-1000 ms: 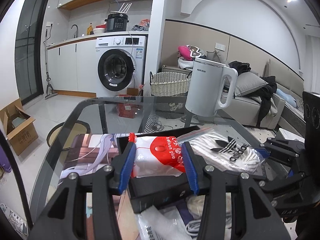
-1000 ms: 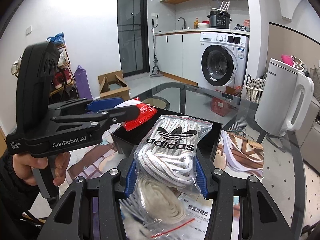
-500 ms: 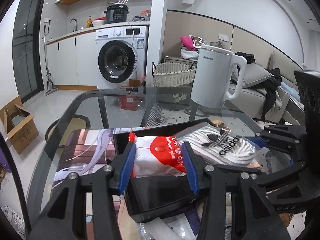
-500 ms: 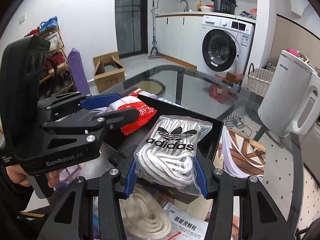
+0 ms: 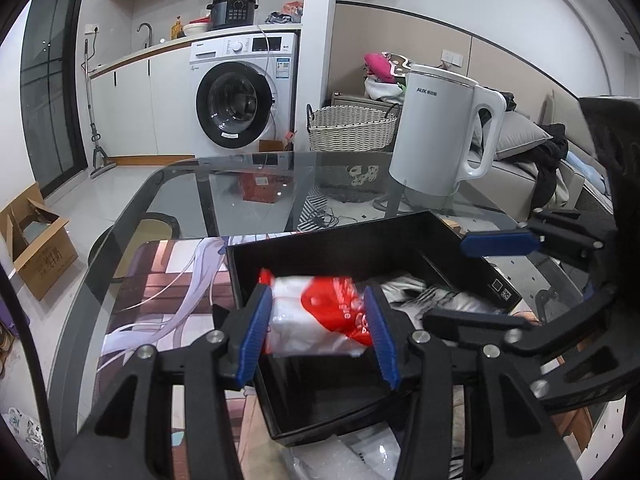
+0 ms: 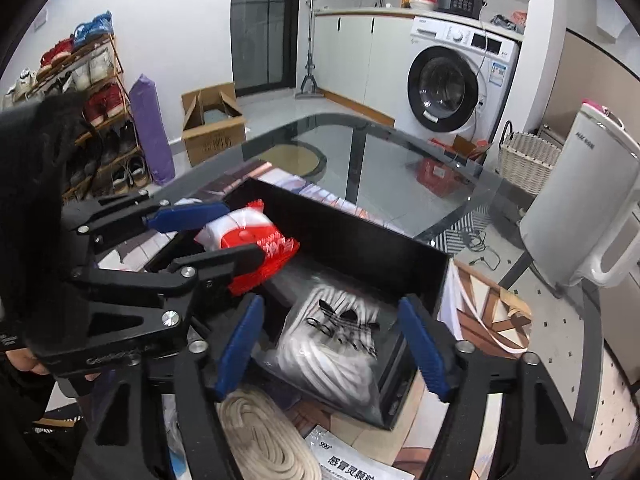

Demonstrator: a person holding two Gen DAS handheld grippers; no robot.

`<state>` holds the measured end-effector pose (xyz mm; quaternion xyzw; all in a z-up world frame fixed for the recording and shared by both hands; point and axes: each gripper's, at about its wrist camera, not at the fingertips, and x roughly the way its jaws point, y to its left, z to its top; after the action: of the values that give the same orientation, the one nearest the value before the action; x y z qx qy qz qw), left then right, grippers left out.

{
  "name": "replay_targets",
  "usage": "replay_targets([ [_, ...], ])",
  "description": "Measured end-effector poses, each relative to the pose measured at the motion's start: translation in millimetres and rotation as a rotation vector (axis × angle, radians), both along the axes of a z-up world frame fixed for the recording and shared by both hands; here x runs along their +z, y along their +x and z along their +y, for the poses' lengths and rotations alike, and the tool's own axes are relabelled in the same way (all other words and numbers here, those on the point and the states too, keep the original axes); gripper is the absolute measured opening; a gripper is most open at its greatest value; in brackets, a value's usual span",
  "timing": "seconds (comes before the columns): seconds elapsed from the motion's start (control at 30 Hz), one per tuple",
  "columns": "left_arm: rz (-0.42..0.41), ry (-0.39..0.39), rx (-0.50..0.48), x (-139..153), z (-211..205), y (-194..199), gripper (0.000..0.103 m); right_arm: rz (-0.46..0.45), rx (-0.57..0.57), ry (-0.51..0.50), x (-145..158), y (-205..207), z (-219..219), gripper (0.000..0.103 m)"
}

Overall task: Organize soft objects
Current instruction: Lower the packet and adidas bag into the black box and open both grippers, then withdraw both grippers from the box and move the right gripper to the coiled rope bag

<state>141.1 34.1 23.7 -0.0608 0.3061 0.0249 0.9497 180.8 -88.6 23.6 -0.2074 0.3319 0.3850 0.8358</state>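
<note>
My left gripper point(image 5: 318, 334) is shut on a red-and-white plastic packet point(image 5: 316, 320) and holds it over the near left part of a black box point(image 5: 340, 248); the packet also shows in the right wrist view point(image 6: 248, 236). My right gripper point(image 6: 332, 344) is open above an adidas bag of white laces point(image 6: 336, 352) that lies in the right side of the black box point(image 6: 360, 236). The bag looks blurred. The right gripper's blue pads point(image 5: 498, 242) show in the left wrist view.
A white kettle point(image 5: 436, 136) stands on the glass table point(image 5: 248, 172) behind the box. A coil of beige rope point(image 6: 260, 440) and a printed sachet point(image 6: 352, 460) lie in front of the box. A printed mat point(image 5: 168, 280) lies under it.
My right gripper has opened and the adidas bag has dropped into the box. My left gripper still grips the packet and has moved lower over the box.
</note>
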Motion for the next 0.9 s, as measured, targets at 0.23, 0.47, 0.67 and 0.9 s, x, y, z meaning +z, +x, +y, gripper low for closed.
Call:
replay_targets([
  [0.23,-0.037,-0.006,-0.03,7.5,-7.9,-10.0,0.089,-0.023,-0.043,0.049,11.7,-14.5,-30.8,0.084],
  [0.47,-0.056,-0.001,0.006,11.9,-4.9,-30.5,0.099,-0.019,-0.074,0.137,18.5,-30.3,-60.9,0.098],
  [0.67,-0.068,-0.037,0.021,12.6,4.9,-53.8,0.099,-0.004,-0.102,0.193,15.1,-49.5,-76.9,0.102],
  [0.9,-0.082,-0.042,0.017,12.7,5.5,-79.0,0.1,0.033,-0.14,0.233,8.6,-60.2,-93.9,0.102],
])
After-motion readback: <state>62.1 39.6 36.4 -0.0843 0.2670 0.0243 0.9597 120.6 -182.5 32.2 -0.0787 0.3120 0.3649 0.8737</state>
